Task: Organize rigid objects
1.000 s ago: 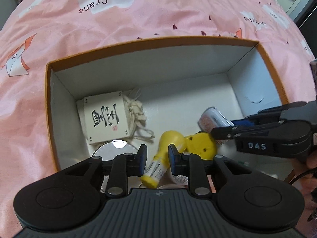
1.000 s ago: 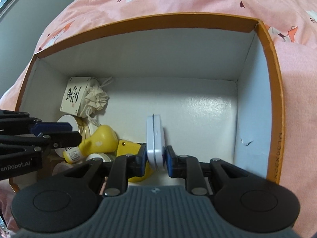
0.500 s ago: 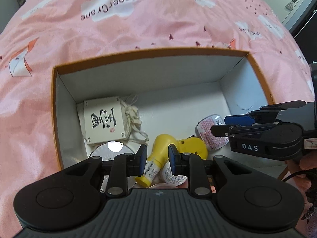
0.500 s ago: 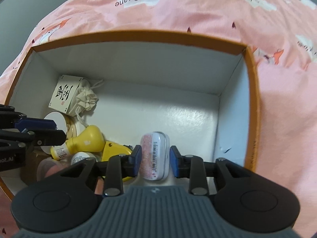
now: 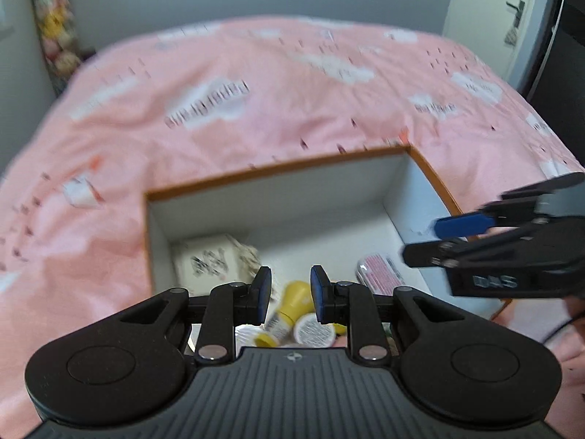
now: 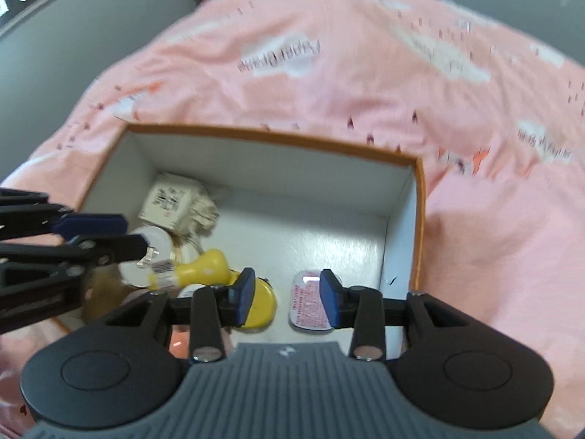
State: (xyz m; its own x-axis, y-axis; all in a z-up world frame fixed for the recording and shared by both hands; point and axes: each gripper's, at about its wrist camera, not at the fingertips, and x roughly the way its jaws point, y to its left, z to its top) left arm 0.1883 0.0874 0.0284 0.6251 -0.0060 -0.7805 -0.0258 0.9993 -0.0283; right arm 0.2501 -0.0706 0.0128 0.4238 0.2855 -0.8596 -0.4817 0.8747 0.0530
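White tin (image 6: 309,305) released, now flat in box (image 6: 419,219) — right tongs (image 6: 287,296) opening, empty, left tongs (image 5: 289,294) narrowly parted, empty

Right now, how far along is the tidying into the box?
Done: the flat tin lies on the floor of the orange-rimmed box, beside the yellow bottle and the other pieces. In hand: nothing; the right tongs are opening above the tin, and the left tongs are empty. Left: no loose items show on the pink bedspread.
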